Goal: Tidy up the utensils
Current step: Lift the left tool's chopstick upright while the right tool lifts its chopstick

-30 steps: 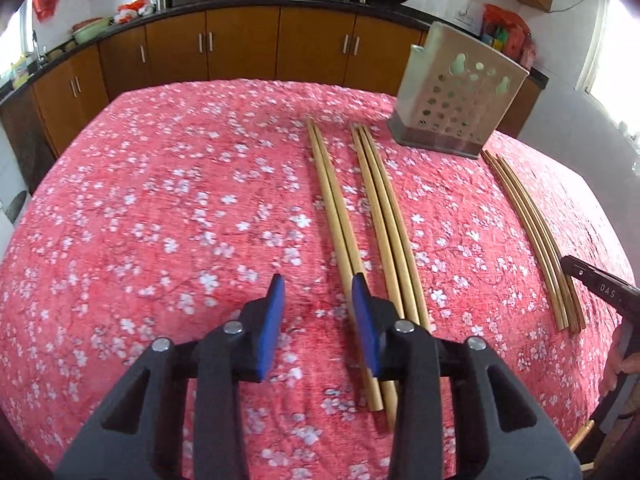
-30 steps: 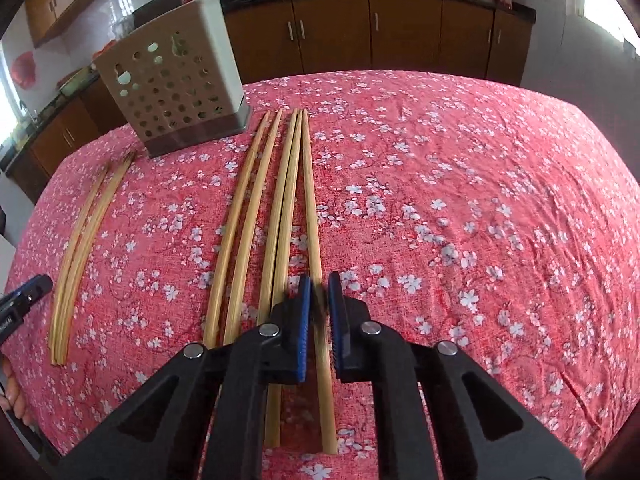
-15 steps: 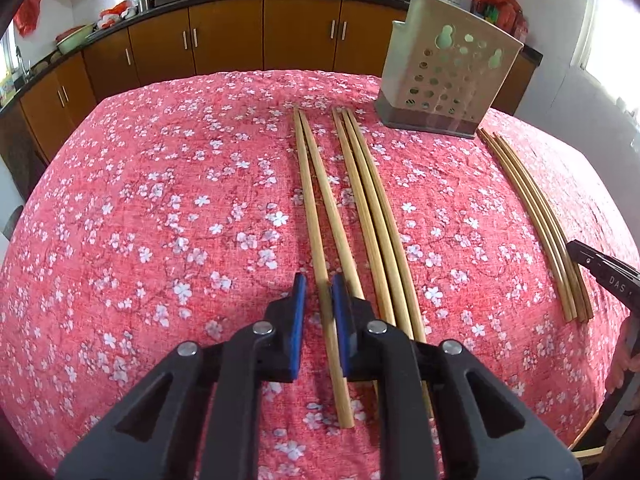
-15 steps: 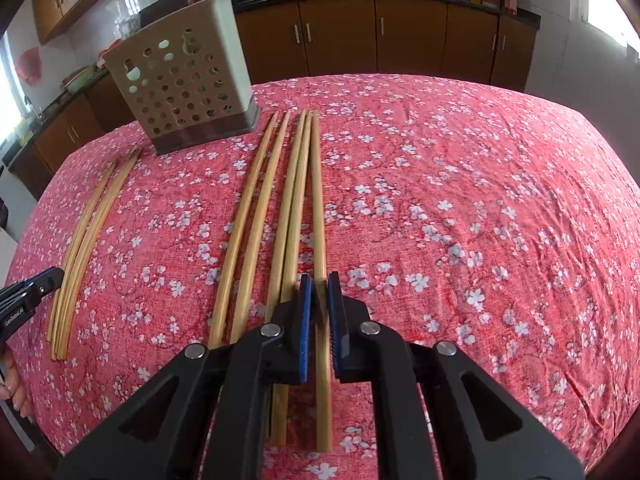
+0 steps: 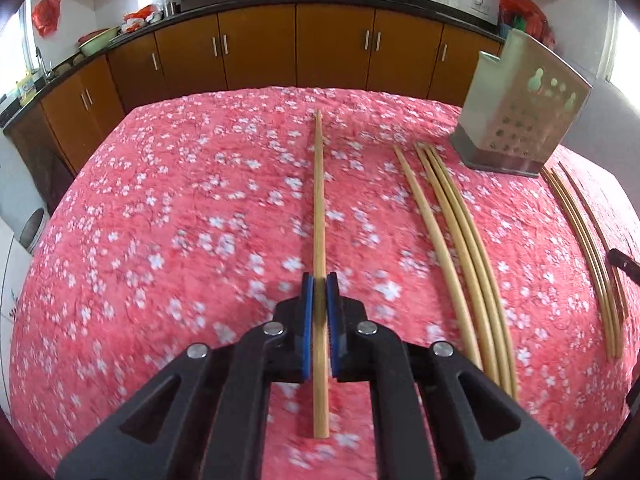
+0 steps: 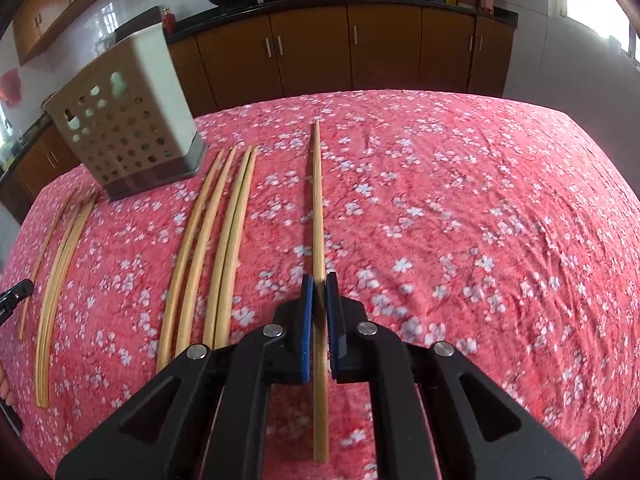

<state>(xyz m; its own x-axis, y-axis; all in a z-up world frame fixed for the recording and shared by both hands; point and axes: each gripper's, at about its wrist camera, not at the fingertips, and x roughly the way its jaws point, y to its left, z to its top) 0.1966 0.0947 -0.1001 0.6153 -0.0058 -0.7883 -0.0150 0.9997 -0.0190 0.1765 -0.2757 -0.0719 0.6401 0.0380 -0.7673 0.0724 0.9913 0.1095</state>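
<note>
In the left wrist view my left gripper (image 5: 319,284) has its blue pads pressed on a long bamboo chopstick (image 5: 318,200), its jaws just closing. The stick points straight ahead and stands apart from the loose chopsticks (image 5: 464,248) to its right. In the right wrist view my right gripper (image 6: 319,284) is shut on another chopstick (image 6: 317,200), well clear of several loose chopsticks (image 6: 212,248) on its left. A beige perforated utensil holder (image 5: 520,120) (image 6: 124,120) stands upright behind the loose sticks.
A red floral cloth (image 5: 160,240) covers the table. A further bundle of thin chopsticks (image 5: 580,240) (image 6: 60,264) lies beyond the holder's far side. Brown kitchen cabinets (image 5: 260,44) run along the back, with woks on the counter.
My left gripper went from open to shut on the outermost chopstick and moved it left, away from the group. My right gripper, shut throughout, drew its chopstick to the right of the others.
</note>
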